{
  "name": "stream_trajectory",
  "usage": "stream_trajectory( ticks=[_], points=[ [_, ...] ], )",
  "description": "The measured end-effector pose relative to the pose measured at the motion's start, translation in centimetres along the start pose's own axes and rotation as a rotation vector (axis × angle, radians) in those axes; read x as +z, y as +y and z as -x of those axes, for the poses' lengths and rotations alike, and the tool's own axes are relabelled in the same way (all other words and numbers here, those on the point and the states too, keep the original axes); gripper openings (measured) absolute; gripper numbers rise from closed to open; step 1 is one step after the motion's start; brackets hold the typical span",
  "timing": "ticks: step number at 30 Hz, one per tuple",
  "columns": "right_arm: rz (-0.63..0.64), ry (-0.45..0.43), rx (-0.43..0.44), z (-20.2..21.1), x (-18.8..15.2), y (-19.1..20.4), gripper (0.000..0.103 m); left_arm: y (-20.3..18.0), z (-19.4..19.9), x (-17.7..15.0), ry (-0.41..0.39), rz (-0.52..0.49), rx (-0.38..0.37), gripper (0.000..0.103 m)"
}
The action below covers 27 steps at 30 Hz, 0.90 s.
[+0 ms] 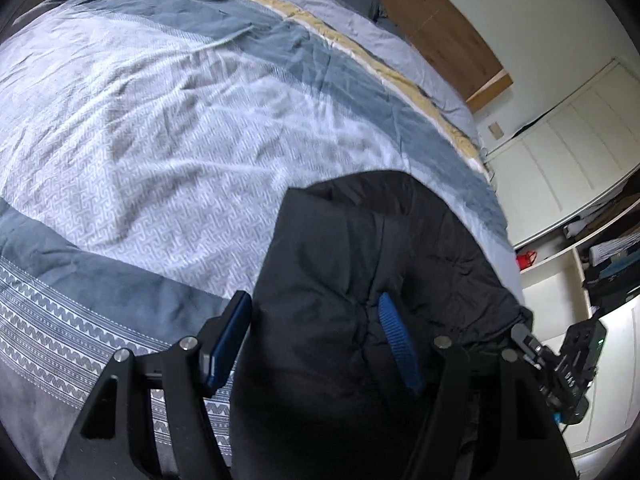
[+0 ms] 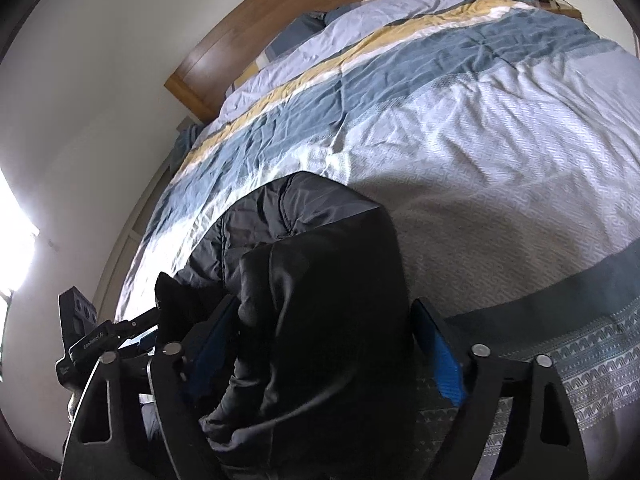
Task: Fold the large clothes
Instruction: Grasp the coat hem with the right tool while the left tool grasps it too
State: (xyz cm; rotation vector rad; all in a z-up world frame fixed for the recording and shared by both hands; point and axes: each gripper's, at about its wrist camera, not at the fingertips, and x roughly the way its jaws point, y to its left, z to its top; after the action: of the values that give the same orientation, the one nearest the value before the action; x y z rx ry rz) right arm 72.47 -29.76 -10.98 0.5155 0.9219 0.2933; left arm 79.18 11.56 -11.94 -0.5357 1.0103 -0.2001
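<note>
While we look along both tools, a black padded, quilted jacket (image 1: 360, 280) fills the lower middle of each wrist view, hanging down over the near edge of a bed spread with a wrinkled duvet of white, grey-blue and yellow bands (image 1: 160, 120). Our left gripper (image 1: 316, 344) stands with its two blue-padded fingers apart; the jacket's bulk lies between them, draped over the finger at 5 o'clock, while the finger at 7 o'clock (image 1: 228, 344) looks just clear of the cloth, so we cannot tell whether anything is truly pinched. Our right gripper (image 2: 324, 352) also has its jaws wide, with a bunched fold of the same jacket (image 2: 312, 280) between them; the pad at 4 o'clock (image 2: 440, 352) sits beside the cloth, the one at 7 o'clock is partly buried in it, and we cannot tell whether the pads press. At 12 o'clock, a brown wooden headboard (image 2: 280, 20) backs the bed. White shelving with clutter (image 1: 580, 220) stands at 3 o'clock in the left view.
</note>
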Motion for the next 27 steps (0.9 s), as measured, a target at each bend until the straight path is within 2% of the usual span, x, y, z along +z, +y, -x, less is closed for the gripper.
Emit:
stream_trajectory(
  ticks=[1,2,3,4,5,6,9,13,19,27],
  points=[
    [0.002,0.006,-0.002,-0.2,0.1,0.2,0.078,-0.4,-0.3,-0.1,0.010,-0.016,0.025,0.060],
    [0.005,0.012,-0.004,-0.4,0.1,0.3,0.070,-0.8,-0.5,-0.3,0.011,-0.030,0.049,0.046],
    [0.011,0.019,-0.011,-0.5,0.1,0.5,0.056,-1.1,-0.7,-0.4,0.017,-0.043,0.075,0.036],
    [0.021,0.026,-0.026,-0.6,0.1,0.7,0.051,-1.4,-0.9,-0.6,0.030,-0.054,0.094,0.018],
    [0.025,0.032,-0.034,-0.6,0.0,0.8,0.040,-1.6,-1.0,-0.8,0.038,-0.065,0.103,0.013],
    [0.025,0.038,-0.034,-0.4,0.0,0.9,0.032,-1.9,-0.9,-1.1,0.036,-0.082,0.110,0.011],
    [0.031,0.048,-0.027,0.4,-0.3,1.2,0.020,-2.5,0.2,-1.7,0.028,-0.114,0.117,0.008],
    [0.047,0.043,-0.005,2.9,-1.3,2.0,0.017,-2.9,3.2,-2.9,0.009,-0.121,0.098,0.006],
    [0.097,0.024,0.062,9.1,-4.5,4.1,0.016,-3.8,9.8,-6.1,-0.023,-0.148,0.068,0.006],
    [0.142,0.001,0.135,17.4,-11.7,6.1,0.017,-3.2,18.9,-13.0,-0.049,-0.191,0.034,0.006]
  ],
)
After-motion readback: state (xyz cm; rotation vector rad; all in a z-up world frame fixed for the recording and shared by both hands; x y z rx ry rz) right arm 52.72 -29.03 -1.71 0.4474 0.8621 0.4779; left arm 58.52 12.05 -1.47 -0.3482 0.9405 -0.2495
